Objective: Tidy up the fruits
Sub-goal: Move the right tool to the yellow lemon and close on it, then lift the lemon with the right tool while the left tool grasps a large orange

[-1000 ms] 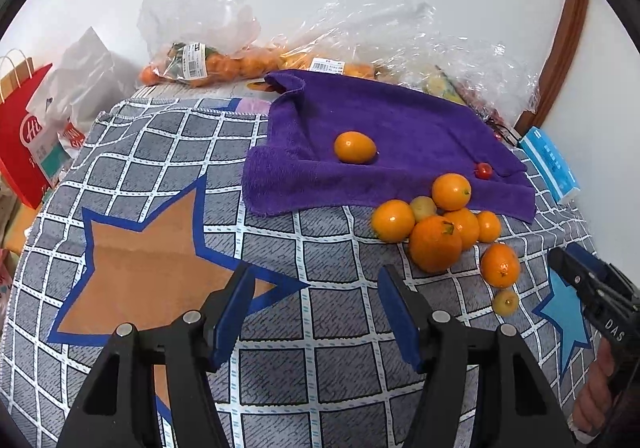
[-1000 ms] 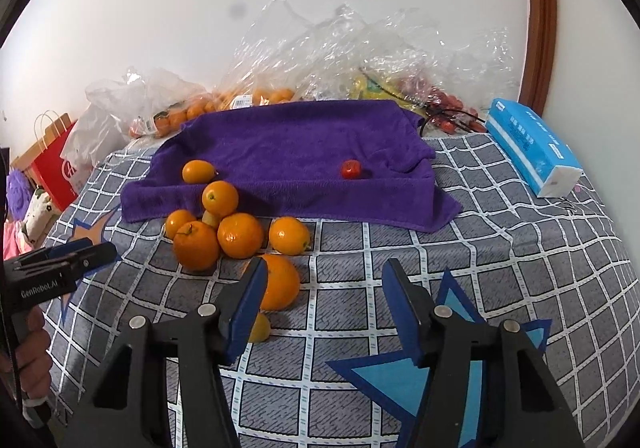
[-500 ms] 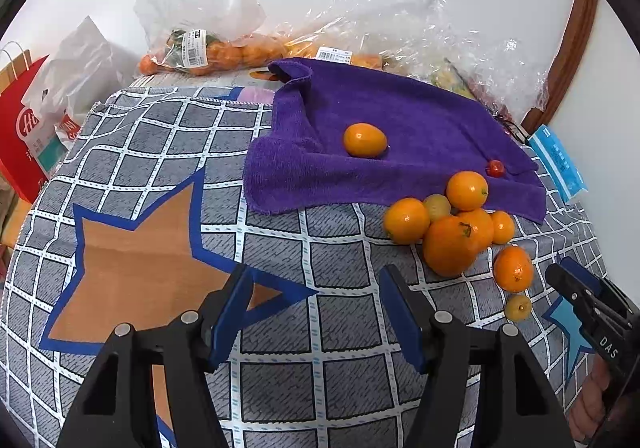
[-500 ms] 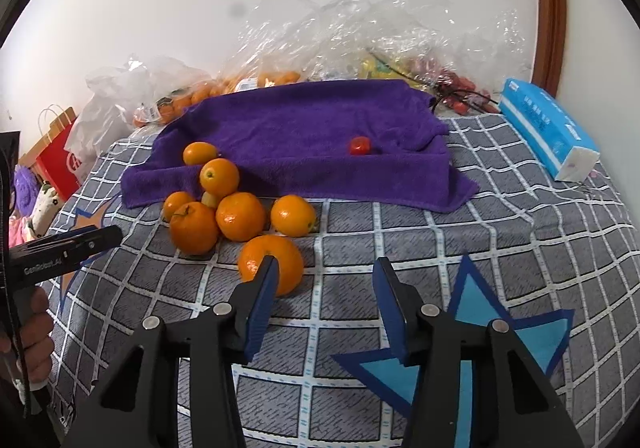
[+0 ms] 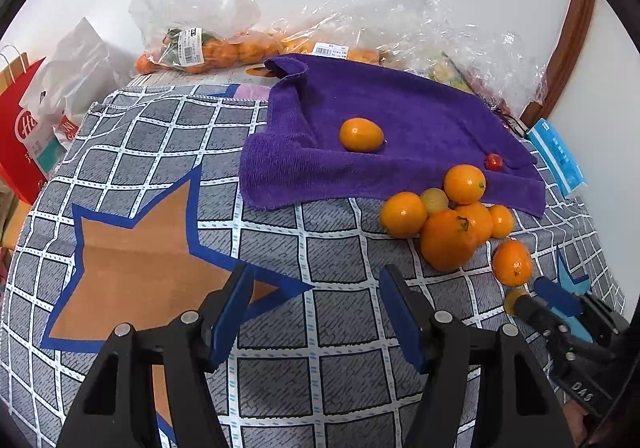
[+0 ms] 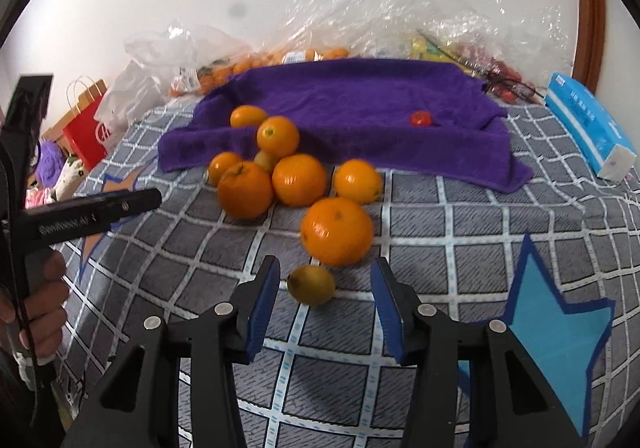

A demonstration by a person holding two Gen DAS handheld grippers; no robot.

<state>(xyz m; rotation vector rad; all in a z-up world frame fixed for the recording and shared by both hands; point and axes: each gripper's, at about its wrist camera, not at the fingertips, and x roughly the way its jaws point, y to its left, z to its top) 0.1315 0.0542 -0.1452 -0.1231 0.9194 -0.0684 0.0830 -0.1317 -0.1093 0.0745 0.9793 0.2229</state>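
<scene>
A purple towel [image 5: 400, 120] [image 6: 360, 108] lies at the back of the checked cloth, with one orange fruit [image 5: 361, 135] and a red cherry tomato [image 6: 421, 119] on it. A cluster of several oranges [image 6: 298, 179] [image 5: 448, 238] sits at its front edge. One big orange [image 6: 337, 231] and a small yellow fruit [image 6: 311, 284] lie nearer. My right gripper [image 6: 324, 288] is open, its fingers on either side of the yellow fruit, not touching it. My left gripper [image 5: 316, 300] is open and empty over the cloth, left of the cluster.
Clear plastic bags of fruit [image 5: 208, 48] [image 6: 400, 24] are piled along the back wall. A blue tissue box [image 6: 588, 128] lies at the right. A red paper bag [image 5: 24, 136] stands off the left edge.
My right gripper moved forward and down until the small yellow fruit lies between its open fingers. My left gripper shifted slightly left and stayed open.
</scene>
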